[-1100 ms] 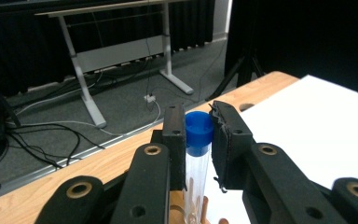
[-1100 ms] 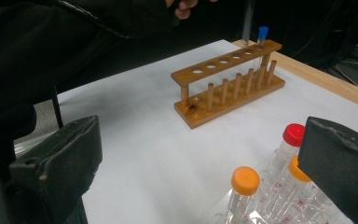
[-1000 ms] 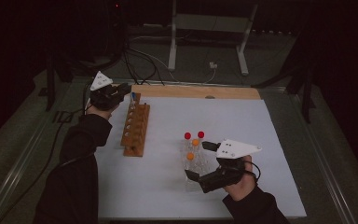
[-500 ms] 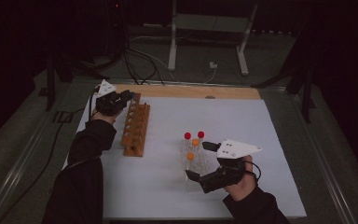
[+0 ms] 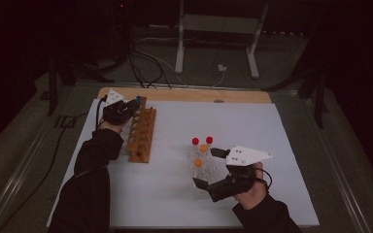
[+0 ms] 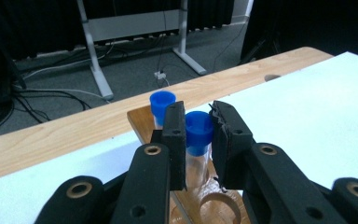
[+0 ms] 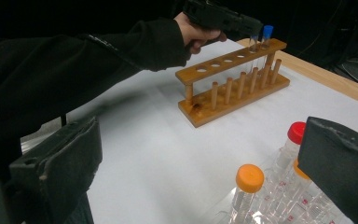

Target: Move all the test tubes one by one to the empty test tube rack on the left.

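White sheeting (image 5: 272, 126) covers the wooden table under dim light. At the far end of the wooden rack (image 5: 143, 134), the left gripper (image 6: 199, 135) has its jaws closed on a blue-capped tube (image 6: 198, 131), beside a second blue-capped tube (image 6: 162, 103). The right gripper (image 5: 209, 170) sits with jaws wide apart around a clear stand (image 5: 209, 171) of red- and orange-capped tubes (image 7: 249, 183).
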`<action>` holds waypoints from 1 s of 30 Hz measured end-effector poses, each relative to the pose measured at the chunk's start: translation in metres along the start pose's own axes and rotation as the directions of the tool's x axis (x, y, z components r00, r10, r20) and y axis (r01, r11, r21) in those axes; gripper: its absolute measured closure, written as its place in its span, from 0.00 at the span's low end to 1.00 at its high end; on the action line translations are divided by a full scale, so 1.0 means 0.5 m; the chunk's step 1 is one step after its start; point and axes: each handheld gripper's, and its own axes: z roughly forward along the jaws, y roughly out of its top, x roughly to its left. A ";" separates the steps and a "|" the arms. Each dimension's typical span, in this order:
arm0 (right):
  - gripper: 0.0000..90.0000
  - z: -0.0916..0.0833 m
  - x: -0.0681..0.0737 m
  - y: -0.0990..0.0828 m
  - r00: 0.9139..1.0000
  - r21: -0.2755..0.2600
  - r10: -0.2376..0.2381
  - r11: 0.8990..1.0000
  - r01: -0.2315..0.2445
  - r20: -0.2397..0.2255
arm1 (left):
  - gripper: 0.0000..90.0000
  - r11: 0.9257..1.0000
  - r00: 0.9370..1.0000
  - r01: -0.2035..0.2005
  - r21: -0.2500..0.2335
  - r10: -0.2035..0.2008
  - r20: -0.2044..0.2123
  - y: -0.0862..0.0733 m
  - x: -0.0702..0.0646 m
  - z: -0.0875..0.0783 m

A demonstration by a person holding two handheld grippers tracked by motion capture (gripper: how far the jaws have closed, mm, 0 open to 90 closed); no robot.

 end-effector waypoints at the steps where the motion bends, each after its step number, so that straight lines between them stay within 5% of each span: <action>1: 0.00 0.000 0.000 0.000 1.000 0.001 0.000 1.000 0.000 -0.001 | 0.86 1.000 1.000 -0.005 0.003 0.005 -0.004 -0.002 -0.001 0.002; 26: 0.00 -0.005 -0.001 0.002 1.000 -0.003 0.006 1.000 -0.006 -0.007 | 0.86 1.000 1.000 0.006 0.025 -0.005 -0.010 -0.004 0.004 0.005; 30: 0.00 -0.009 -0.002 0.007 1.000 -0.013 0.003 1.000 -0.003 -0.004 | 0.77 1.000 1.000 0.009 0.024 -0.008 -0.009 -0.003 0.003 -0.002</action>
